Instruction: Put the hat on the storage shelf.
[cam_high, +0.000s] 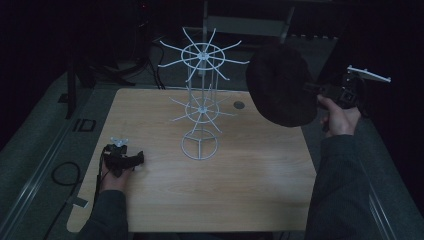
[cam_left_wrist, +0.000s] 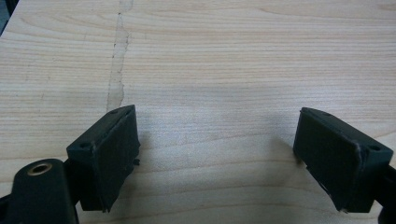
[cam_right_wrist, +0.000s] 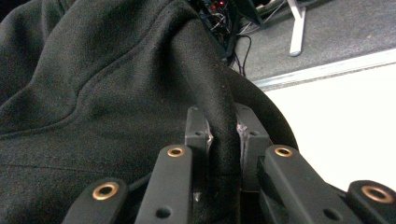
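A black cap (cam_high: 280, 85) hangs in the air at the right, above the table's far right corner. My right gripper (cam_high: 320, 91) is shut on its brim (cam_right_wrist: 223, 140), which is pinched between the two pads. The cap's dark cloth crown (cam_right_wrist: 93, 93) spreads across the left of the right gripper view. A white wire rack (cam_high: 202, 100) with two tiers of spokes stands at the table's middle back. My left gripper (cam_high: 131, 161) rests low over the table's front left; its jaws stand wide apart over bare wood (cam_left_wrist: 215, 93) with nothing between them.
The wooden table (cam_high: 240, 190) has a small round grommet (cam_high: 239, 105) near the far edge. Cables (cam_high: 65, 175) lie on the grey floor at the left. Dark equipment and a stand leg (cam_right_wrist: 296, 28) stand behind the table.
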